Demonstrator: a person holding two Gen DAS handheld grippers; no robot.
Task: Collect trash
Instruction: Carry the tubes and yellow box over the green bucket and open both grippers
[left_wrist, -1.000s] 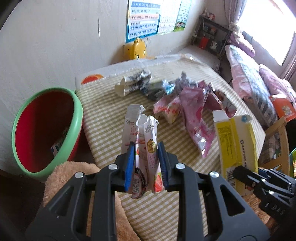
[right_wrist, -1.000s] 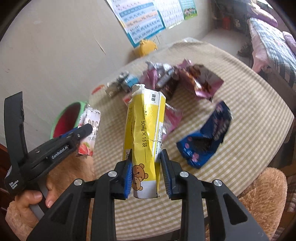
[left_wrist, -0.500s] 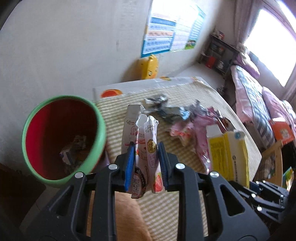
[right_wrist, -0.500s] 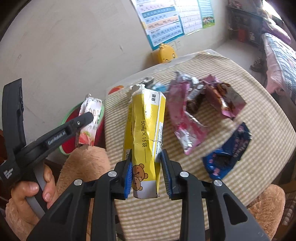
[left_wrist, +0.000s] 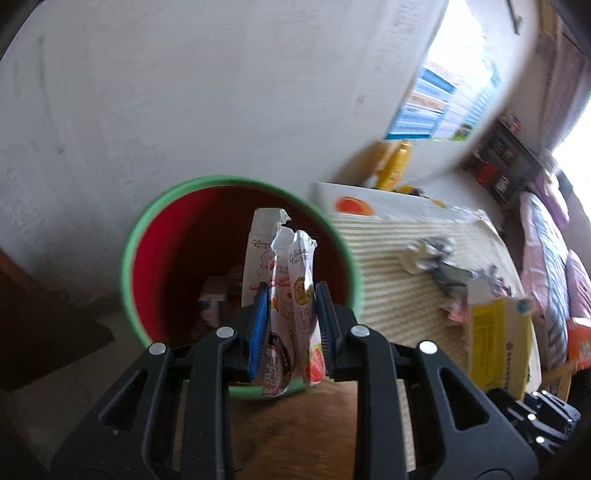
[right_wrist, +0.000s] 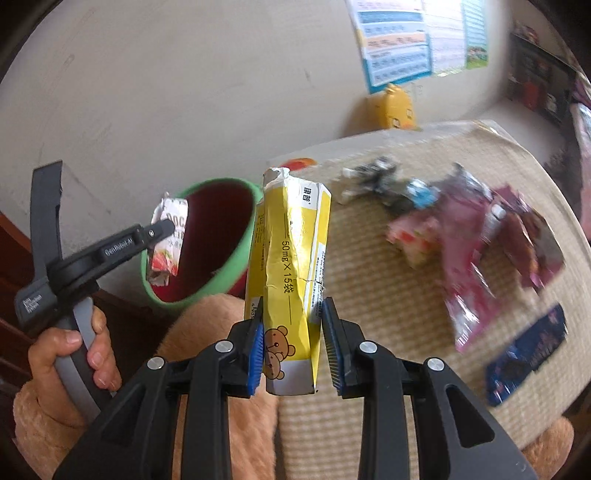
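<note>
My left gripper (left_wrist: 290, 325) is shut on a bunch of white snack wrappers (left_wrist: 284, 280) with strawberry print, held over the mouth of the red bin with a green rim (left_wrist: 133, 236). In the right wrist view the same left gripper (right_wrist: 162, 227) holds those wrappers (right_wrist: 168, 240) above the bin (right_wrist: 236, 254). My right gripper (right_wrist: 293, 347) is shut on a crumpled yellow box (right_wrist: 291, 266) with a bear picture, just right of the bin. Some trash lies at the bin's bottom (left_wrist: 210, 299).
A checked tablecloth (right_wrist: 369, 295) bears several wrappers: pink (right_wrist: 461, 251), maroon (right_wrist: 524, 236), blue (right_wrist: 528, 354) and grey (right_wrist: 380, 177). A yellow duck-shaped item (right_wrist: 397, 107) stands by the wall under a poster (right_wrist: 399, 37). A person's hand (right_wrist: 74, 354) in a fuzzy tan sleeve grips the left handle.
Both grippers have swung left, away from the table toward the bin. The left one with its wrappers now hangs over the bin's opening; the yellow box has come up beside the rim.
</note>
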